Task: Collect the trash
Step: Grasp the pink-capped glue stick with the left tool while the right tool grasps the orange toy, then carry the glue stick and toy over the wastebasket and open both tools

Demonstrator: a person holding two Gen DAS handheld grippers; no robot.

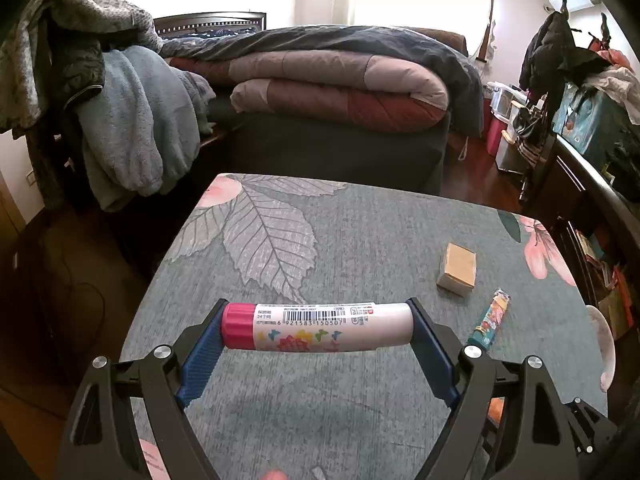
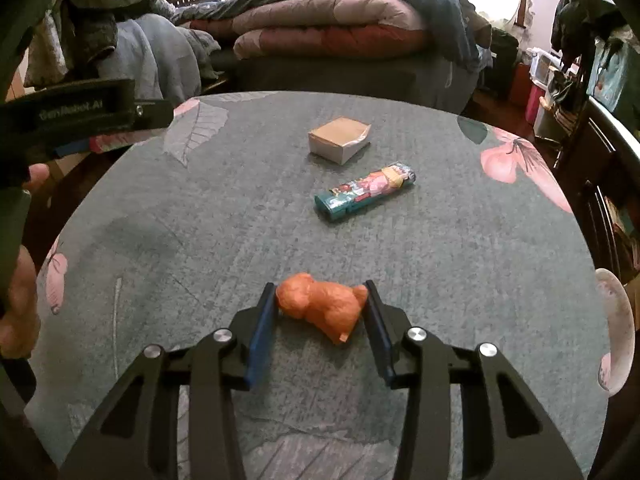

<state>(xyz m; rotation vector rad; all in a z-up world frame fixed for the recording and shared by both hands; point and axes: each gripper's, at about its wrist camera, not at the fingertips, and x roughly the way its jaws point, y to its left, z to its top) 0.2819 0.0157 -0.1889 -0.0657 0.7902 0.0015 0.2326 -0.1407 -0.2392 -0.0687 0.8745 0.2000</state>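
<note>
My left gripper [image 1: 316, 326] is shut on a white tube with a pink cap [image 1: 316, 328], held crosswise by its two ends above the table. My right gripper [image 2: 320, 306] is shut on an orange dog figurine [image 2: 322, 306], low over the table. A small cardboard box [image 2: 339, 140] and a teal printed lighter [image 2: 366, 192] lie on the table beyond it; both show in the left wrist view, the box [image 1: 457, 274] and the lighter [image 1: 490, 318]. The left gripper body [image 2: 80, 118] shows at the left of the right wrist view.
The table has a grey-green leaf and flower cloth [image 2: 200, 220]. A bed with folded quilts [image 1: 340, 88] stands behind it. Clothes hang on a chair [image 1: 120, 120] at left. Dark furniture with bags [image 1: 580, 128] lines the right side.
</note>
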